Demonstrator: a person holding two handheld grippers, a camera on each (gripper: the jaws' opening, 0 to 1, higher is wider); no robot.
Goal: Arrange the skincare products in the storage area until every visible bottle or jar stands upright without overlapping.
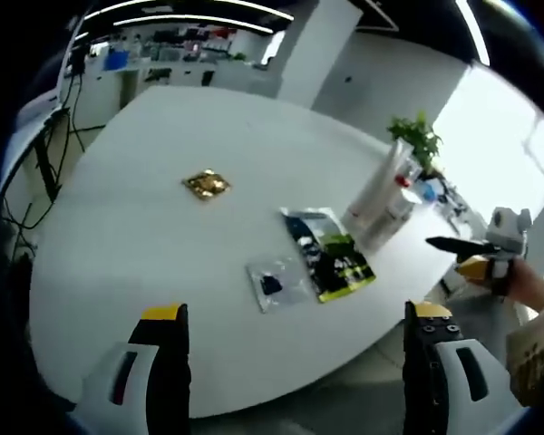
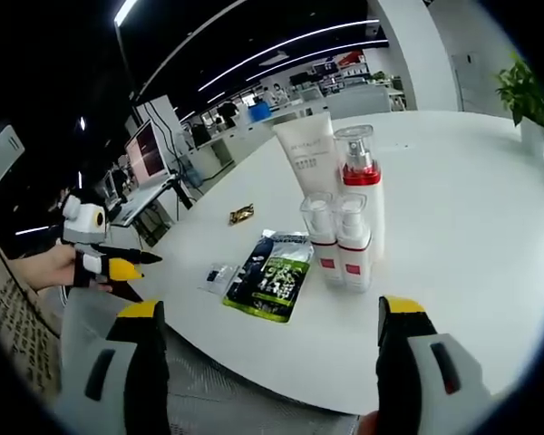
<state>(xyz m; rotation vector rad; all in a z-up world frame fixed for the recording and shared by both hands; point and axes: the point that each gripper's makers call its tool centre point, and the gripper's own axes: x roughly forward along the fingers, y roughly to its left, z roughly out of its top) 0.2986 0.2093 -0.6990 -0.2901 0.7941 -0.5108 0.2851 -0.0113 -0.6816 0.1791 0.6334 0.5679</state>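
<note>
The skincare group stands upright near the table's edge: a white tube [image 2: 306, 149], a tall pump bottle with a red band [image 2: 358, 177], and two small clear-capped bottles [image 2: 319, 237] [image 2: 352, 241] in front of it, packed close together. In the left gripper view the same cluster [image 1: 381, 204] sits at the right. My right gripper [image 2: 270, 313] is open, its jaws wide apart, short of the table. My left gripper [image 1: 296, 313] is open too, held off the near edge. Each gripper comes into the other's view, held in a hand: the left [image 2: 109, 263], the right [image 1: 476, 252].
On the white round table [image 1: 145, 227] lie a black-green pouch [image 2: 270, 272], a small silver sachet [image 2: 219, 275] and a gold packet [image 2: 241, 214]. A potted plant [image 1: 417, 136] stands beyond the bottles. Desks and monitors fill the room behind.
</note>
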